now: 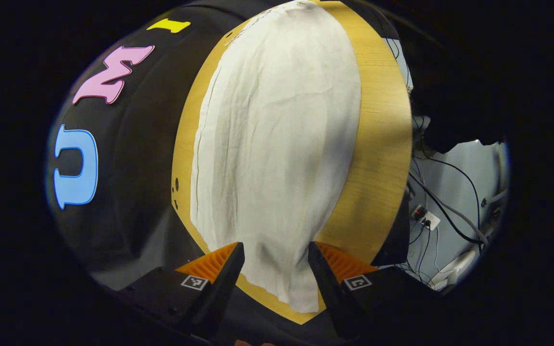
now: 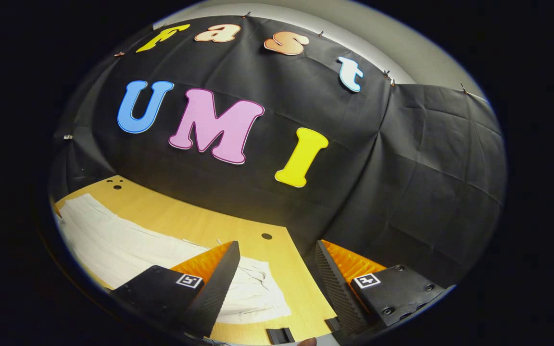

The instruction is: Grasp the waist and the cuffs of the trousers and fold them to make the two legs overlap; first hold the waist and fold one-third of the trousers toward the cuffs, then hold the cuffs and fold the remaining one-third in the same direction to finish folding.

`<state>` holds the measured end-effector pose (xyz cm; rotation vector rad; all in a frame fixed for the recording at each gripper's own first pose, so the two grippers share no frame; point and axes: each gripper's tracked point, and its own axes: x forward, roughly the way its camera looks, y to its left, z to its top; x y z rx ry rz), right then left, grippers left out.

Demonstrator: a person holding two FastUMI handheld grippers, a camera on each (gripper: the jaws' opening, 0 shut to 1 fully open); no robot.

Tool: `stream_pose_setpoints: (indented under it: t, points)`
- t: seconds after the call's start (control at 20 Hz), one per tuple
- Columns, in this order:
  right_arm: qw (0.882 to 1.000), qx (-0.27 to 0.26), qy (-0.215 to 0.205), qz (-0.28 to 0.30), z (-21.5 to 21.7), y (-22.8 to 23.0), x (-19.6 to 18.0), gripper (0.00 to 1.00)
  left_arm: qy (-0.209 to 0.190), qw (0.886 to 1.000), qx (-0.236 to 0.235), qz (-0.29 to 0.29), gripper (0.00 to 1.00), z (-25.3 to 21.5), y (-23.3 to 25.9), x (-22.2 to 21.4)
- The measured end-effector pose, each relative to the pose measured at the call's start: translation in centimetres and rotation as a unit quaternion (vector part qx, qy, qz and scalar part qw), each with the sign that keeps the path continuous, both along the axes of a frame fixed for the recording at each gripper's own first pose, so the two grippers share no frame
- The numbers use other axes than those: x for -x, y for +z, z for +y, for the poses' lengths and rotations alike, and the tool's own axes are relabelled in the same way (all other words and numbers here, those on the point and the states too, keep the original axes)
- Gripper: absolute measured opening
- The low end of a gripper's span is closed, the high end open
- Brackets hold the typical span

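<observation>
The trousers [image 1: 277, 144], pale cream and lightly creased, are spread flat lengthwise on the wooden desk [image 1: 383, 144], covering most of its top, with bare wood left along both long edges. In the left gripper view, the left claw [image 1: 276, 262] is held released above the near end of the desk, its two fingers spread apart over the end of the cloth that lies by the desk's edge; nothing is gripped between them. In the right gripper view, the right claw [image 2: 277, 269] is likewise released and held above a desk corner, where the other end of the trousers [image 2: 161, 259] is seen lying flat beside a small round hole [image 2: 267, 236] in the wood. Cables [image 1: 443, 202] are seen on the floor beyond the desk.
</observation>
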<state>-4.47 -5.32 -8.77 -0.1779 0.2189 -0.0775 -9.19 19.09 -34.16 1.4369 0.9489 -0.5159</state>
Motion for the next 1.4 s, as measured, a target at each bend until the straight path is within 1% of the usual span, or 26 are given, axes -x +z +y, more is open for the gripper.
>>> stream_pose_setpoints:
  t: [0.1,0.15,0.2,0.25,0.4,0.5,0.6,0.7,0.8,0.95,1.05,1.1,1.2,1.3,1.4]
  points:
    - [1.0,0.005,-0.004,0.004,-0.5,-0.4,0.1,0.97,0.006,1.0,0.006,0.015,0.82,0.1,-0.6,-1.0]
    - [1.0,0.01,-0.005,0.007,-0.7,-0.7,0.2,0.97,0.008,1.0,0.006,0.022,0.78,0.2,-0.8,-1.3]
    - [1.0,0.02,-0.005,0.01,-1.0,-1.2,0.4,0.97,0.009,1.0,0.005,0.028,0.65,0.2,-1.1,-1.6]
    - [0.999,0.035,-0.005,0.014,-1.2,-1.9,0.6,0.97,0.008,0.999,0.001,0.033,0.57,0.4,-1.6,-1.9]
    - [0.994,0.096,0.015,0.039,-1.8,-4.7,1.6,0.97,-0.003,0.999,-0.017,0.031,0.1,0.6,-2.0,-2.9]
    - [0.987,0.145,0.043,0.062,-1.8,-7.0,2.2,0.98,-0.002,0.999,-0.009,0.038,0.07,0.6,-2.1,-3.0]
    - [0.975,0.19,0.084,0.085,-1.6,-9.5,2.6,0.98,0.006,0.999,0.0,0.048,0.06,0.5,-2.2,-3.1]
    - [0.955,0.244,0.13,0.107,-1.2,-12.3,2.8,0.98,0.003,0.999,-0.003,0.049,0.06,0.7,-2.1,-3.3]
    - [0.928,0.299,0.179,0.133,-1.6,-15.9,3.1,0.98,0.001,0.999,-0.007,0.046,0.07,0.7,-2.0,-3.4]
    - [0.877,0.364,0.259,0.175,-0.7,-21.9,3.9,0.97,0.004,0.999,-0.01,0.048,0.07,0.8,-2.0,-3.5]
    - [0.843,0.394,0.311,0.193,-0.7,-25.5,4.4,0.96,0.001,0.999,-0.015,0.046,0.07,0.8,-2.0,-3.5]
    - [0.83,0.404,0.33,0.197,-0.6,-26.9,4.4,0.96,-0.001,0.999,-0.019,0.044,0.07,0.8,-2.1,-3.5]
    - [0.81,0.414,0.362,0.202,-0.5,-29.1,4.2,0.95,-0.006,0.999,-0.029,0.041,0.07,0.9,-2.1,-3.6]
    - [0.794,0.421,0.387,0.206,-0.4,-30.8,3.7,0.95,-0.005,0.998,-0.04,0.039,0.07,0.7,-2.1,-3.5]
    - [0.785,0.429,0.403,0.192,0.1,-31.2,2.6,0.95,0.006,0.998,-0.044,0.042,0.07,0.8,-2.2,-3.6]
